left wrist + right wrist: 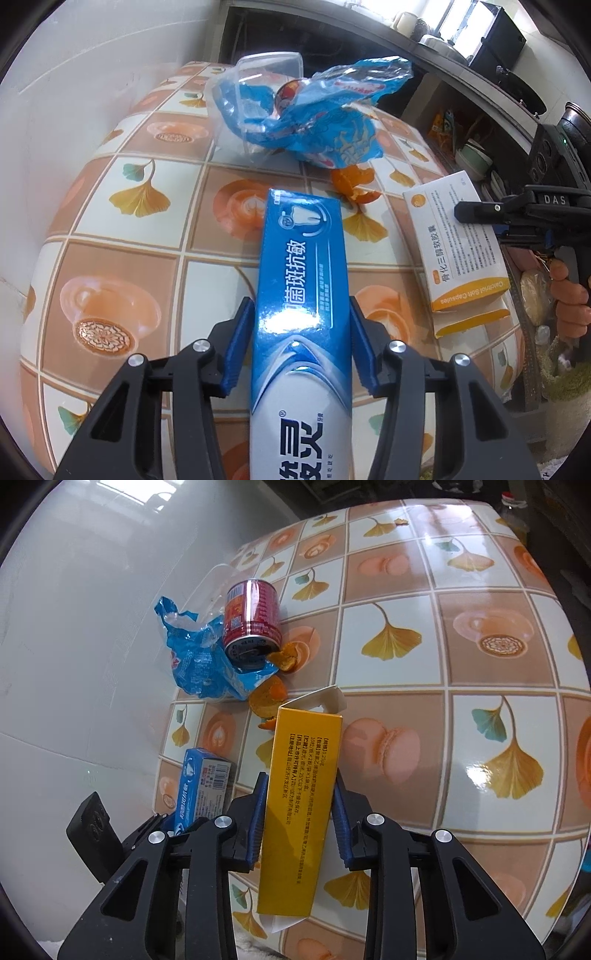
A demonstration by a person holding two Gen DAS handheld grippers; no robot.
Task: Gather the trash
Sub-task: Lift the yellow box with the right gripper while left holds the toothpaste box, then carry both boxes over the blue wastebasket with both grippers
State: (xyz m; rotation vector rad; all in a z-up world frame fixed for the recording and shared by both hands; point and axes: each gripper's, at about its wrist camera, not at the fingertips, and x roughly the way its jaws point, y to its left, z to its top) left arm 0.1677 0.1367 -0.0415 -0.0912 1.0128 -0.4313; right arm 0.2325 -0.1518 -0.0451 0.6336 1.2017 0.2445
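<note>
My left gripper (pixel 301 321) is shut on a long blue toothpaste box (pixel 301 258); both blue pads press its sides, and its far end points at the trash pile. My right gripper (pixel 300 786) is shut on a yellow and white medicine box (pixel 303 775) with an open end flap, near the table's edge. The same medicine box (pixel 458 243) shows at the right of the left wrist view. A crumpled blue wrapper (pixel 199 664), a red can (pixel 251 620) on its side and orange peel (pixel 266 701) lie together by the wall. The toothpaste box (pixel 195 786) appears lower left.
The table (pixel 480 635) wears a glossy cloth with leaf and macaron tiles. A clear plastic tub (pixel 258 70) stands behind the wrapper (pixel 314 114). A white wall runs along one side. Dark shelves with pots and bowls (pixel 476 158) lie beyond. A hand (pixel 569 295) grips the right handle.
</note>
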